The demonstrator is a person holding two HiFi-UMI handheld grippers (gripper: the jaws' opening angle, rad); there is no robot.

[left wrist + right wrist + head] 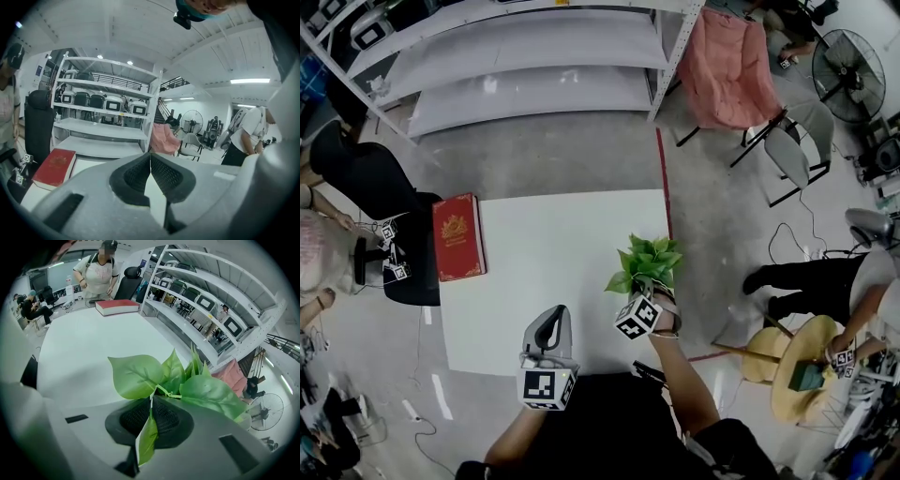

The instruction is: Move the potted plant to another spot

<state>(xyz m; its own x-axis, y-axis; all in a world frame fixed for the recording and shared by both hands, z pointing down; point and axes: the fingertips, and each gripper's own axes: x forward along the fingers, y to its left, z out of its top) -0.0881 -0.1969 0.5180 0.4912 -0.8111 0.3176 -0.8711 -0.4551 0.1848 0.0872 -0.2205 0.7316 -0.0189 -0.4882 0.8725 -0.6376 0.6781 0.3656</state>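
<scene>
1. The potted plant (649,262) is in the lower right of the head view, at the right edge of the white table (553,281). Only its green leaves show and the pot is hidden under them, so I cannot tell whether it stands on the top or hangs lifted.
2. My right gripper (656,302) reaches in from below the foliage and is clamped on the plant. In the right gripper view the dark pads meet round a thin stem, with one leaf (146,439) trapped in the seam and the rest fanning out above (a grip on greenery, not on the pot, as far as I can see).
3. That makes me cautious. I judge a stem hold to be weak, and the pot could swing or slip. I would carry it low and slow, hold the gripper level so the plant hangs upright, and avoid any quick turn.
4. The bare middle of the table looks the best place to land it, well apart from the red book (457,236) at the table's left edge in the frame. I would lower until the pot bears its own weight before parting the jaws.
5. My left gripper (551,326) hovers at lower centre, over the table's near edge. Its jaws are closed tip to tip with nothing between them, so it is free to steady the pot if it tips.
</scene>
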